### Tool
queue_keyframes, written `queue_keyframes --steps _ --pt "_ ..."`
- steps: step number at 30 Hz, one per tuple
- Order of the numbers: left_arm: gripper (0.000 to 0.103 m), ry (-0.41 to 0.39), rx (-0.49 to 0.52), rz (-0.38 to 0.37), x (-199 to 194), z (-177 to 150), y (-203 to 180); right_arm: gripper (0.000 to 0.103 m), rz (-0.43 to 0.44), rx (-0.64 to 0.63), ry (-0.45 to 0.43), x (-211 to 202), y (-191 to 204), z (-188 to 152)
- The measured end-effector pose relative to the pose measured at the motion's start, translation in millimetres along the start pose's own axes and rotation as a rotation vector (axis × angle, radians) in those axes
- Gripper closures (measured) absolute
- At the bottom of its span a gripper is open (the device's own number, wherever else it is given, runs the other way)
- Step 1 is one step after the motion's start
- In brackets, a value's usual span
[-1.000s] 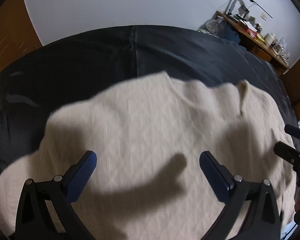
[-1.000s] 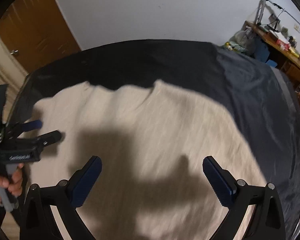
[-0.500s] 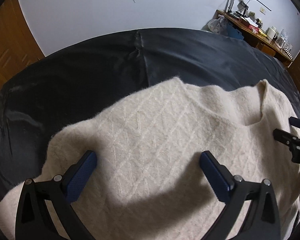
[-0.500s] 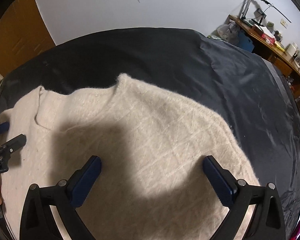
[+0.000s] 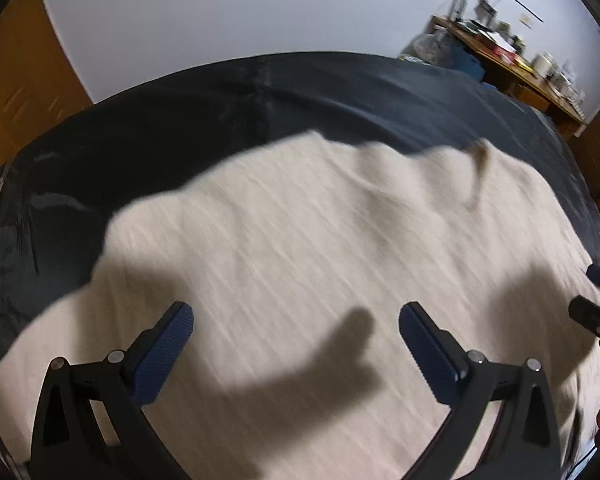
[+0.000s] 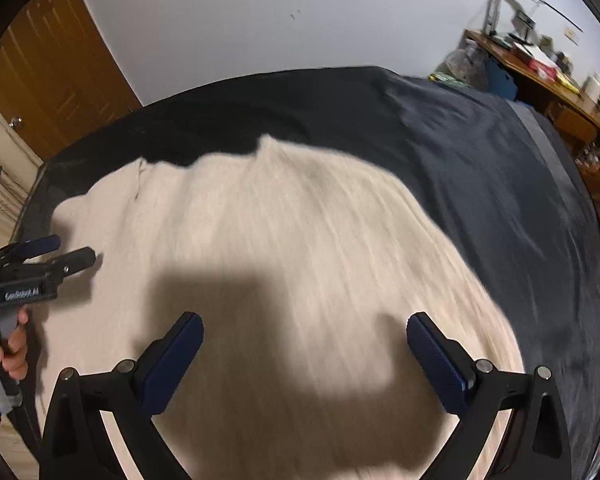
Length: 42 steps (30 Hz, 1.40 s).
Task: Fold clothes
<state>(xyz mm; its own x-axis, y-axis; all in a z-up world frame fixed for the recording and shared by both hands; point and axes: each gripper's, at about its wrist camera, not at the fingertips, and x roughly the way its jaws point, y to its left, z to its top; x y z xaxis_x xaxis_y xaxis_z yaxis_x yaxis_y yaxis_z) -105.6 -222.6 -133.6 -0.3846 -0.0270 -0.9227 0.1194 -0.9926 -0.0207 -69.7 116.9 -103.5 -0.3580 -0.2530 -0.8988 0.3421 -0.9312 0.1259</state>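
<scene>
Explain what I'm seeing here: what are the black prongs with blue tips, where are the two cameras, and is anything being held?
No robot here: a person holds a two-finger tool in each hand, with a camera on each looking along its fingers. The prongs are those fingers, with blue pads. One picture is from the left tool, the other from the right tool. Each also catches the other tool at its edge; the right view shows the person's hand gripping the handle. A cream sweater lies spread on a dark sheet. Both tools are open above it, holding nothing. The pictures are motion-blurred.
</scene>
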Motion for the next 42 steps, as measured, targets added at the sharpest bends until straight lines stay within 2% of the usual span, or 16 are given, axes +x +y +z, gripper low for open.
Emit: queue_keyframes --steps 6,14,19,26,31,33,35,36,37,39,40,41,42 --pt "0.0 0.032 0.07 -0.023 -16 -43 -64 0.0 -0.004 0.018 -0.019 -54 -42 -68" --pt "0.0 0.077 0.164 -0.025 -25 -106 -142 0.0 -0.028 0.148 0.01 -113 -118 -164" --pt "0.0 0.091 0.182 -0.022 -24 -129 -174 0.0 -0.062 0.24 0.021 -145 -163 -222" --pt "0.0 0.1 0.2 -0.001 -21 -147 -206 0.0 -0.072 0.283 0.008 -163 -195 -262" --pt "0.0 0.092 0.194 0.008 -19 -152 -218 0.0 -0.003 0.303 0.007 -155 -209 -269" --pt "0.0 0.09 0.184 0.009 -18 -152 -220 0.007 0.009 0.296 0.021 -146 -210 -268" --pt "0.0 0.088 0.173 0.009 -16 -153 -221 0.031 0.017 0.28 0.039 -139 -207 -266" --pt "0.0 0.087 0.168 0.008 -16 -153 -221 0.034 0.006 0.263 0.04 -138 -205 -265" --pt "0.0 0.087 0.162 0.006 -15 -153 -221 0.043 -0.005 0.246 0.041 -136 -202 -263" --pt "0.0 0.085 0.153 0.003 -14 -154 -222 0.05 -0.015 0.223 0.046 -134 -199 -260" --pt "0.0 0.086 0.15 0.002 -13 -154 -223 0.06 -0.019 0.215 0.05 -134 -198 -259" --pt "0.0 0.087 0.149 0.001 -12 -154 -223 0.075 -0.034 0.208 0.058 -133 -198 -258" --pt "0.0 0.087 0.149 0.001 -12 -154 -224 0.079 -0.058 0.202 0.063 -133 -200 -257"
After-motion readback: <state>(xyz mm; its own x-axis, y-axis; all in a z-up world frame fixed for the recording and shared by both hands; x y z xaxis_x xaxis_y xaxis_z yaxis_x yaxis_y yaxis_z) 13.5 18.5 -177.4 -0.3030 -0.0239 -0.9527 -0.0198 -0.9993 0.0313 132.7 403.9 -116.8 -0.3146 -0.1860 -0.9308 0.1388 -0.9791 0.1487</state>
